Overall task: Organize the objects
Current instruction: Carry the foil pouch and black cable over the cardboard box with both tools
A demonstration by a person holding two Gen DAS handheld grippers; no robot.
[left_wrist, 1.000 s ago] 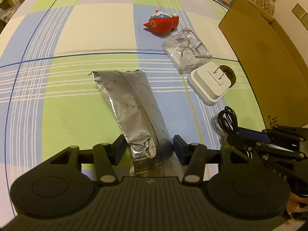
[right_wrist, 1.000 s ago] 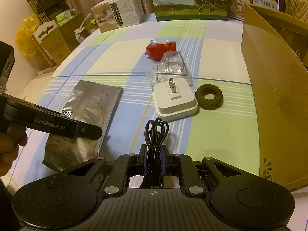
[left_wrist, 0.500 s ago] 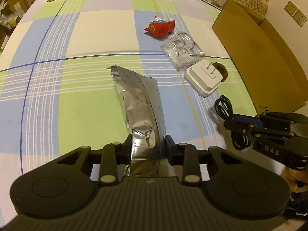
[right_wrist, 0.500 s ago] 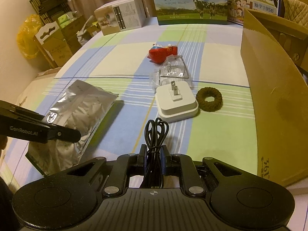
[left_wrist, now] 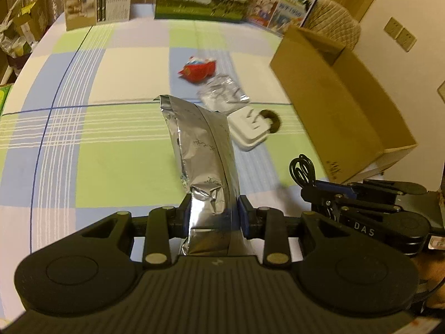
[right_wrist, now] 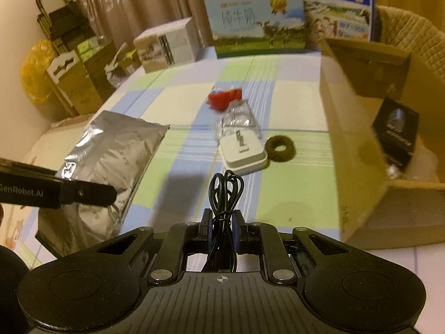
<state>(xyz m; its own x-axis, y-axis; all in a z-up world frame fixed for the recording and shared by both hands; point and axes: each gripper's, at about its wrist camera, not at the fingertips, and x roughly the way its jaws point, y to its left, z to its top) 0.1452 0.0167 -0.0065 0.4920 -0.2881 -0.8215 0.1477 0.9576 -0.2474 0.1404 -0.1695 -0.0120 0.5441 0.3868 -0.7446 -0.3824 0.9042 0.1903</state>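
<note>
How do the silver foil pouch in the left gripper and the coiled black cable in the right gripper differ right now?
The silver foil pouch is broad, flat and shiny; the coiled black cable is a thin, dark, looped bundle. The pouch spreads the left gripper fingers wider; the right gripper is almost fully closed on the cable. The pouch extends far past its fingers, the cable only a little. Both are clamped and off the checked tablecloth.

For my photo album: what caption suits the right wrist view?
Right tool clamps a black cable near the cardboard box.
</note>
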